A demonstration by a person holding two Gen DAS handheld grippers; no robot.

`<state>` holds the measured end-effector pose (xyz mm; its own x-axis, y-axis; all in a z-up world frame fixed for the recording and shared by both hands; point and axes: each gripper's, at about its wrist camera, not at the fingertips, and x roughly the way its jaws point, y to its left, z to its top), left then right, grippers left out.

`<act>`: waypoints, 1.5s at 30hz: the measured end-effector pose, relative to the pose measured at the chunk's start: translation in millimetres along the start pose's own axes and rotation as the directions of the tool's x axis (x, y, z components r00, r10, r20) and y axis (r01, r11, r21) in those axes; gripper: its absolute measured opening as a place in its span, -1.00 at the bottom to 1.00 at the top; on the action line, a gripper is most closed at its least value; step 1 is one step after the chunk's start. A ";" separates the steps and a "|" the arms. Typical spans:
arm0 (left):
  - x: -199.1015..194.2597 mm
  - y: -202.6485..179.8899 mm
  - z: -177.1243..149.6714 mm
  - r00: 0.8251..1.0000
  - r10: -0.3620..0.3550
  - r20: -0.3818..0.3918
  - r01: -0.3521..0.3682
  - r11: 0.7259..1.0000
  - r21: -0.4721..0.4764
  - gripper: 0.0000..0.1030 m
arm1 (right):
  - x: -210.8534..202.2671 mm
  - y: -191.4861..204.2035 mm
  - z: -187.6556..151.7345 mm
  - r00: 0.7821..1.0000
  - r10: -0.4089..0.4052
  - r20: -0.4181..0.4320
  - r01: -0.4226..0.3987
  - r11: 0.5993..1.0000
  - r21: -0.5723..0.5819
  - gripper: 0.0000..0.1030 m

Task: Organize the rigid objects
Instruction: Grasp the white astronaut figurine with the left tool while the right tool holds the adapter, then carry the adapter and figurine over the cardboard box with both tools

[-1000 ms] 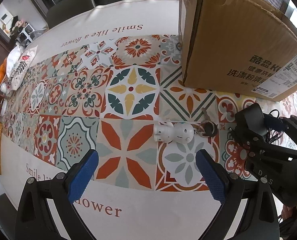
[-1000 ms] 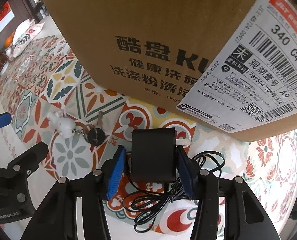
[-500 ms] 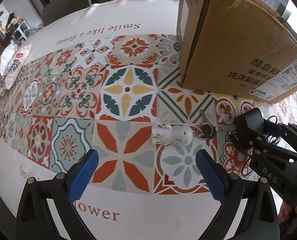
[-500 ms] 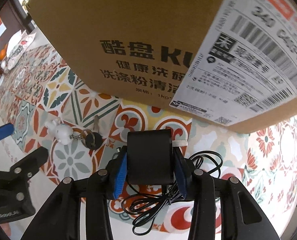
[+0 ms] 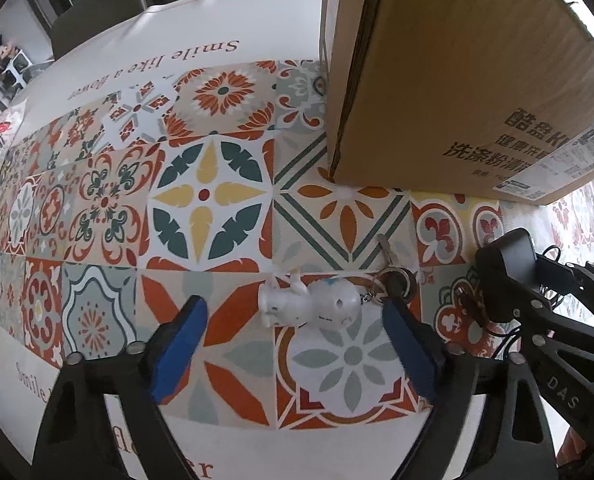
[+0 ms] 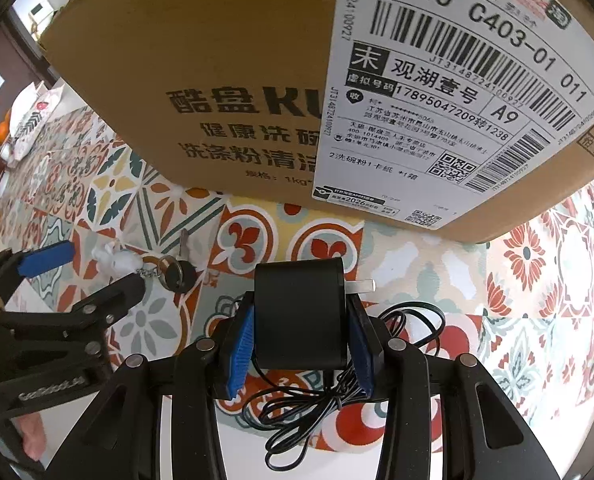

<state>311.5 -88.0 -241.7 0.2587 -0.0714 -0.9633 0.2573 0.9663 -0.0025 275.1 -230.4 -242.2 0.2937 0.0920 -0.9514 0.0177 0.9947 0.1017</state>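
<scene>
- Underneath everything lies a white tablecloth (image 5: 233, 20) printed with a band of orange, teal and yellow patterned tiles and the words "Smile like a flower"; it covers the table, and dark chair backs stand beyond its far edge.
- At the far left edge of the cloth sits a white printed bag (image 6: 29, 120), with something orange just behind it.
- Standing on the tiles, a tall brown cardboard box (image 5: 457, 80) with a white shipping label (image 6: 457, 92) fills the far right; its near face rises just behind both grippers.
- Clamped between the blue pads of the right gripper (image 6: 301, 340) is a black plastic power adapter (image 6: 299, 312), a metal prong showing at its right side; its thin black cable (image 6: 337, 404) lies in loose coils on the cloth below.
- Just left of it, the left gripper (image 5: 293, 344) has its fingers apart, having just been closing; a small white figurine keychain (image 5: 309, 308) lies on its side between the blue pads, untouched.
- A short chain links the figurine to a metal ring with a dark-headed key (image 5: 395, 284), close to the right-hand pad.
- Leftward, the tiled band runs open and bare; the white border at the near edge is likewise free.
</scene>
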 end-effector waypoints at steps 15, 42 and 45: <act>8.8 -2.5 -3.0 0.999 -0.050 0.018 0.050 0.999 0.010 0.04 | 1.2 0.4 -5.4 1.000 0.007 -0.003 -0.007 1.000 0.008 -0.18; -111.5 -27.6 -33.7 0.973 -0.081 0.217 0.064 0.994 0.088 0.04 | -98.5 -8.8 -44.1 0.988 0.043 0.148 -0.051 0.997 0.051 -0.18; -126.1 -28.4 -33.7 0.965 -0.085 0.247 0.063 0.993 0.096 0.04 | -112.9 -8.0 -45.7 0.983 0.045 0.178 -0.054 0.997 0.047 -0.18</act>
<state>240.1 -98.2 -129.3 0.4580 -0.2123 -0.8633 0.3614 0.9317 -0.0374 198.1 -246.6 -148.9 0.4598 0.1264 -0.8790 0.0472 0.9849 0.1664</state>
